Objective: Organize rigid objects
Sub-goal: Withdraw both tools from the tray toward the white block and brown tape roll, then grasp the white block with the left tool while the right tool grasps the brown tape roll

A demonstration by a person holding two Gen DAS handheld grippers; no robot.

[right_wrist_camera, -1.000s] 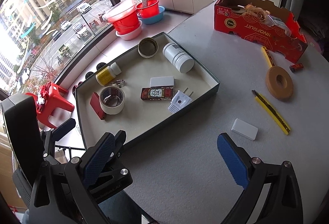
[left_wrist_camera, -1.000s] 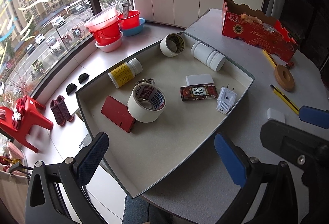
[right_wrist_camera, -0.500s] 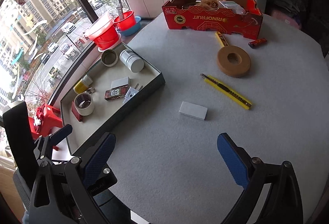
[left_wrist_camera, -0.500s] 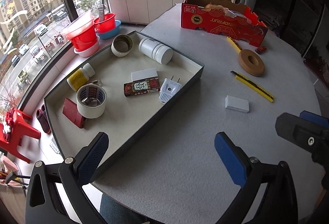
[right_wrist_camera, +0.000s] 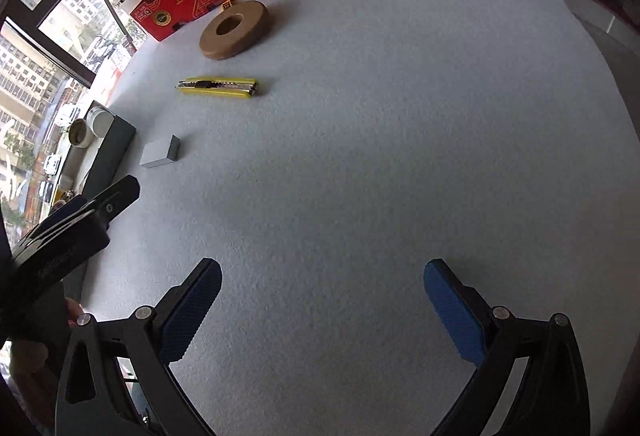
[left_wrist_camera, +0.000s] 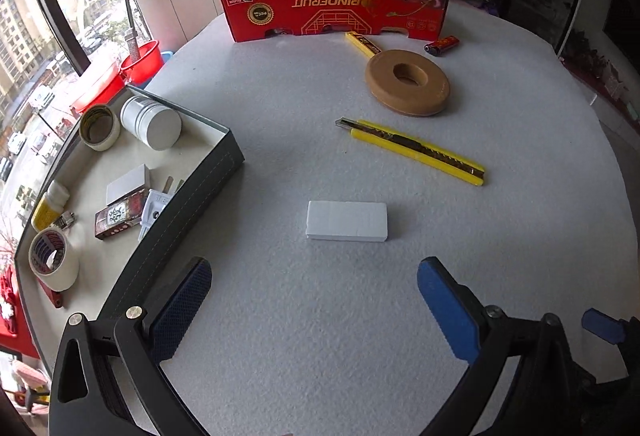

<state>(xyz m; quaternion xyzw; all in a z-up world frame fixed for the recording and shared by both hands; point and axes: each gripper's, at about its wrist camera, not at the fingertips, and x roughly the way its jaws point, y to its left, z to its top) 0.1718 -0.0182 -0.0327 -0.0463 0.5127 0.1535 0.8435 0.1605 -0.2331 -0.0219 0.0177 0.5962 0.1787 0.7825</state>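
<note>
A white rectangular block (left_wrist_camera: 347, 221) lies flat on the grey table, just ahead of my open left gripper (left_wrist_camera: 314, 292), which holds nothing. Beyond the block are a yellow utility knife (left_wrist_camera: 412, 150) and a brown tape ring (left_wrist_camera: 407, 82). The grey tray (left_wrist_camera: 192, 192) at the left holds tape rolls, a white jar, a plug and small boxes. My right gripper (right_wrist_camera: 322, 292) is open and empty over bare table. In its view the white block (right_wrist_camera: 160, 153), the knife (right_wrist_camera: 218, 86) and the tape ring (right_wrist_camera: 234, 29) lie far off at the upper left.
A red cardboard box (left_wrist_camera: 336, 10) stands at the table's far edge, with a second yellow knife (left_wrist_camera: 362, 43) and a small red battery (left_wrist_camera: 442, 45) near it. The left gripper's body (right_wrist_camera: 72, 224) shows at the left of the right wrist view. Red basins (left_wrist_camera: 136, 66) sit on the window ledge.
Both grippers have swung right, away from the tray. The left one now faces the white block from close by. The right one has moved out over bare table. Both stay open.
</note>
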